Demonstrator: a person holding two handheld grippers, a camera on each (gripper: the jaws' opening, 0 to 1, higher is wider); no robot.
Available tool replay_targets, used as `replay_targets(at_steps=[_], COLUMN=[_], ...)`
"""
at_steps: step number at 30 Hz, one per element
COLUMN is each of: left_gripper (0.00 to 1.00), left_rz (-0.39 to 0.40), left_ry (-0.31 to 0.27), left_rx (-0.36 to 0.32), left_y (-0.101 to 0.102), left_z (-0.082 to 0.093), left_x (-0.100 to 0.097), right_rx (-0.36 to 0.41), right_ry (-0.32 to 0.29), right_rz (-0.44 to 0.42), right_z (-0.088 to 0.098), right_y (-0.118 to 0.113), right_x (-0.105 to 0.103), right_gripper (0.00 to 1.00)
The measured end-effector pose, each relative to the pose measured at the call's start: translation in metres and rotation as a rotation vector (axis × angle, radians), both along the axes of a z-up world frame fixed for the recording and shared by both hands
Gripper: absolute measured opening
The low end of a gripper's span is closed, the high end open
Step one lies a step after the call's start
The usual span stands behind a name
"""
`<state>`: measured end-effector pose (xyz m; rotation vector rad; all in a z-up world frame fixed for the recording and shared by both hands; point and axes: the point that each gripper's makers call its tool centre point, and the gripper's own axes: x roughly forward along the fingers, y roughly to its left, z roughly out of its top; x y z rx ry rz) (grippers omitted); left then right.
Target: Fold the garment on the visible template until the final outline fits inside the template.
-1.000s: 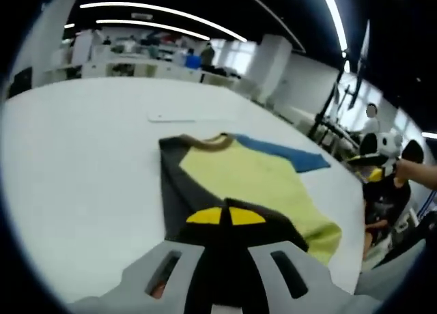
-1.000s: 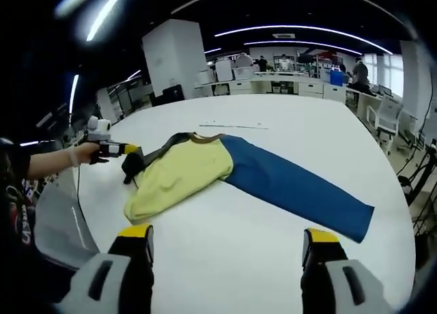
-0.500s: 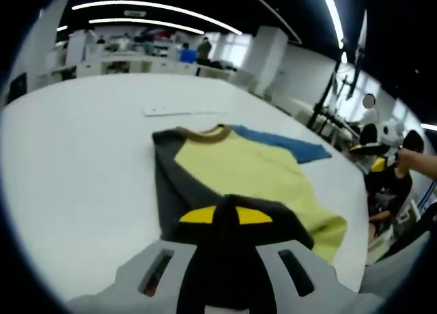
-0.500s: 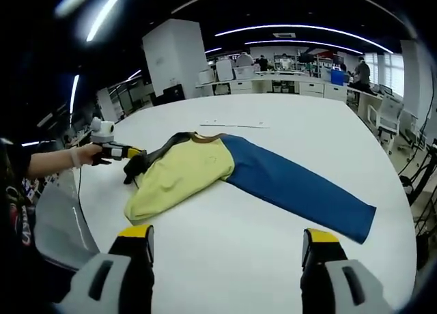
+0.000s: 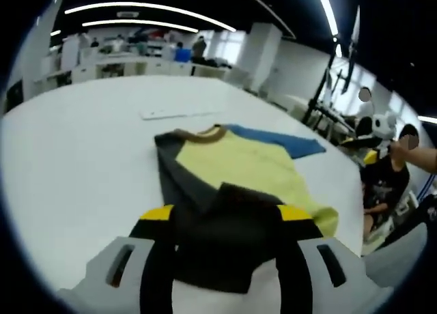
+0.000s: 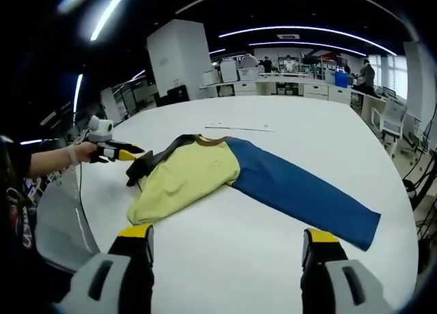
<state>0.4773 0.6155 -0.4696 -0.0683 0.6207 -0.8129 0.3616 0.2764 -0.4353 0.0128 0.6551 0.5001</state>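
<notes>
A long-sleeved garment lies flat on the white table (image 5: 61, 157), with a yellow body (image 5: 239, 167), a brown collar and a blue sleeve (image 5: 280, 142) stretched out to the far side. Its dark grey sleeve (image 5: 218, 232) is folded over the yellow body and lies loose between the spread jaws of my left gripper (image 5: 227, 215), which is open. In the right gripper view the yellow body (image 6: 188, 181) and blue sleeve (image 6: 307, 194) lie ahead. My right gripper (image 6: 227, 235) hovers open and empty over bare table. The left gripper (image 6: 126, 150) sits at the dark sleeve's end (image 6: 147, 167).
A thin pale strip (image 5: 181, 112) lies on the table beyond the collar (image 6: 239, 127). The table's rounded edge (image 6: 54, 218) runs close on the left, beside the person's arm. Stands (image 5: 321, 102) and a seated person (image 5: 386, 188) are past the far edge. Desks line the background.
My left gripper was shut on the dark sleeve; its jaws have now spread and let the sleeve go onto the yellow body. The right gripper stayed open and nearly still.
</notes>
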Motion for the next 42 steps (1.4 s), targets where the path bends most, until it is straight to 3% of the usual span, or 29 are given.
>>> replay_targets(at_steps=[7,10,13,16,23,30,42], left_gripper=[0.63,0.55,0.56,0.5,0.39,0.3,0.2], left_rz=[-0.015,-0.015,0.001,0.014,0.069,0.1,0.11], left_ry=[0.018,0.026,0.029,0.033,0.049,0.055,0.047], left_rx=[-0.009,-0.004,0.015,0.024,0.065,0.073,0.091], left_y=[0.009,0.017,0.026,0.035,0.054,0.059,0.055], left_z=[0.003,0.001,-0.005,-0.01,-0.033,-0.045,-0.05], left_x=[-0.012,-0.017,-0.021,-0.024,-0.025,-0.024,-0.022], right_rx=[0.003,0.004,0.006,0.009,0.024,0.019,0.022], right_ry=[-0.007,-0.005,-0.005,-0.003,-0.013,-0.005,0.007], right_rz=[0.001,0.003,0.005,0.006,0.01,0.007,-0.015], right_z=[0.003,0.002,0.001,0.0,0.002,0.0,-0.002], right_y=[0.001,0.003,0.004,0.006,0.009,0.007,0.001], right_x=[0.003,0.003,0.002,0.001,-0.001,-0.004,-0.008], right_gripper=[0.91,0.9,0.9,0.9,0.9,0.89,0.88])
